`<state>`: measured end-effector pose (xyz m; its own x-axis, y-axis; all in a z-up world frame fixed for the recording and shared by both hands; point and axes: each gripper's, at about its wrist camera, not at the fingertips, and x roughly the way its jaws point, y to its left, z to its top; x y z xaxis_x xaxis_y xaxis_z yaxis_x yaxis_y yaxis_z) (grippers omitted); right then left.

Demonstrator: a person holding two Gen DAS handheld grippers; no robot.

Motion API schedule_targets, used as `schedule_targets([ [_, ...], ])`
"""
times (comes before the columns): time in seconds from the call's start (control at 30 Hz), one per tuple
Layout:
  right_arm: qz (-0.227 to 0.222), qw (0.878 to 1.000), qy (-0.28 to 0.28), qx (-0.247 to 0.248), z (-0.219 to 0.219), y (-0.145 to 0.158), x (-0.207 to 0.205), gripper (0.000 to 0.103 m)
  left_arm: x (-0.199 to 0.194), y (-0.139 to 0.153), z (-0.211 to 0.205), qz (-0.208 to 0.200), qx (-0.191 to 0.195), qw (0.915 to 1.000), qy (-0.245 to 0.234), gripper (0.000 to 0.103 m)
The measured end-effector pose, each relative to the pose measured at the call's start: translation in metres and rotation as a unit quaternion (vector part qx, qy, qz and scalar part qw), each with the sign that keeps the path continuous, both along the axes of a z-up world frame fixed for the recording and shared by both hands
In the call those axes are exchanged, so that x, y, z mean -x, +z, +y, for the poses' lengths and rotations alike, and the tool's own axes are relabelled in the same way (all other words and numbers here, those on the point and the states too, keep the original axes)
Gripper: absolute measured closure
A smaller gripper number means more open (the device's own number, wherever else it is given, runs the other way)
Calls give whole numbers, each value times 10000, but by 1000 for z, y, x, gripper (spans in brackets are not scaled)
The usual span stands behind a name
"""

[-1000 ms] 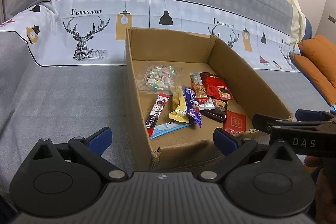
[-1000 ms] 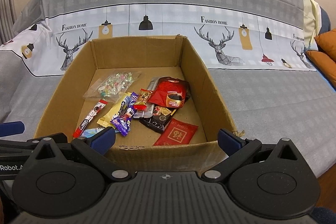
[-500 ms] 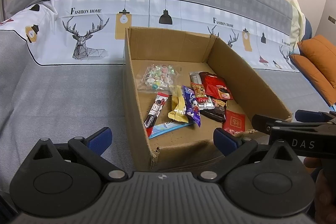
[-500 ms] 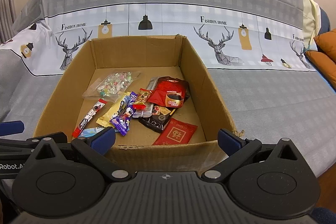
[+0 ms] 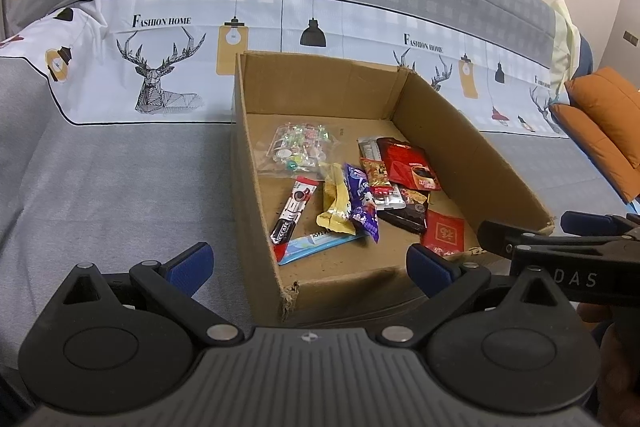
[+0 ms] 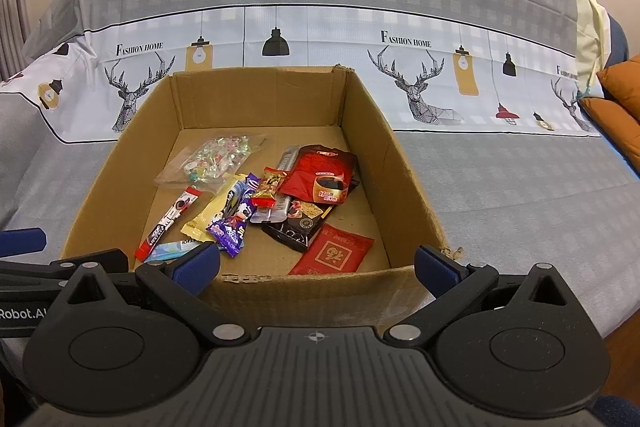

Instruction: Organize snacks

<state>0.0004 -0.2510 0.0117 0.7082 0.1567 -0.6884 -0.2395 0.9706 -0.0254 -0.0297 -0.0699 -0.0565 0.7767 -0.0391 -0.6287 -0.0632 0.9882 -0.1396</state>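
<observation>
Now all the snacks (image 6: 256,203) lie inside the cardboard box (image 6: 404,163) on the sofa (image 6: 520,179), gathered from its middle toward the near wall; the far part of the floor is bare. Left gripper (image 5: 308,261) and right gripper (image 6: 316,263) both hover before the near wall, fingers spread, holding nothing. Such a scene fits packets just collected, or packets waiting to be sorted, so I cannot name the step. Reaching in calls for clearing the near rim; the sofa seat on both sides is free.
</observation>
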Motion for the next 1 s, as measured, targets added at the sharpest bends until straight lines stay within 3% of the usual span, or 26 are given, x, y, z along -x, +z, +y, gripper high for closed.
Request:
schedule_targets([
  [1.0,-18,10000,-61,-18,-1,-1,-1,0,-2,-3,-1,-102,-25,9999,-73,0],
])
